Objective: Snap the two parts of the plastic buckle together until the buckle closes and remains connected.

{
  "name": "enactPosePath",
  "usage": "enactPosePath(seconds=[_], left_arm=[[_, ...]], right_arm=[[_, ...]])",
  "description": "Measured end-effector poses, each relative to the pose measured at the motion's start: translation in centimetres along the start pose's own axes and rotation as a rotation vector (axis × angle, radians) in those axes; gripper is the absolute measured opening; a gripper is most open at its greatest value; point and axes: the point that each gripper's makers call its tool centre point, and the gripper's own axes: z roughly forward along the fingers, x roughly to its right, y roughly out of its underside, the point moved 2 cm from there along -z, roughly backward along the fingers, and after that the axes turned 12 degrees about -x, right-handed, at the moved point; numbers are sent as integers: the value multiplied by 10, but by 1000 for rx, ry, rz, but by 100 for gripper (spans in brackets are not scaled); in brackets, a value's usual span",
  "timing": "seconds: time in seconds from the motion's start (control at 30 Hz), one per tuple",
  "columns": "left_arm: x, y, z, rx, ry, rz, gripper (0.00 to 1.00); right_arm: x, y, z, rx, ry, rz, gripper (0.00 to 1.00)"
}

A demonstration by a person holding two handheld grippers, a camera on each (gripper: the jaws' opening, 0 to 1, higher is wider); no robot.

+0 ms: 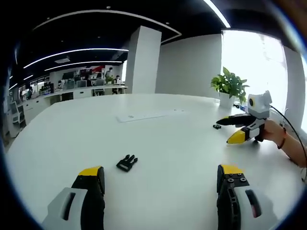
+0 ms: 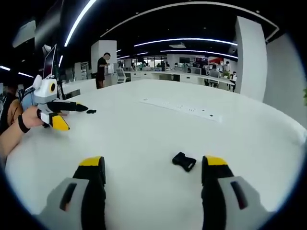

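Observation:
On the white table (image 1: 172,143) lie two black buckle parts, apart from each other. The pronged part (image 1: 126,163) rests just ahead of my left gripper (image 1: 160,170), nearer its left jaw; the jaws stand wide apart and hold nothing. In the right gripper view that part (image 2: 90,111) lies just off the left gripper's (image 2: 74,117) jaw tips. The socket part (image 2: 184,161) sits between the jaws of my open right gripper (image 2: 153,161), close to its right one and untouched. It is seen small (image 1: 217,126) before the right gripper (image 1: 229,129) in the left gripper view.
A flat white power strip (image 1: 144,115) (image 2: 184,109) lies in the middle of the table. A potted plant (image 1: 230,86) stands at the table's far edge by the window. A hand (image 1: 276,134) holds the right gripper. A person (image 2: 102,69) stands far back by the desks.

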Motion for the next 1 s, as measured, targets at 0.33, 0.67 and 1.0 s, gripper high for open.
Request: enactPosePath(seconds=[0.33, 0.67, 1.0], left_arm=[[-5, -3, 0, 1, 7, -1, 90], [-9, 4, 0, -33, -72, 80, 91], [-10, 4, 3, -20, -77, 101, 91]], right_arm=[[4, 4, 8, -25, -5, 5, 81], [9, 1, 11, -20, -4, 4, 81], [9, -1, 10, -17, -3, 2, 81]])
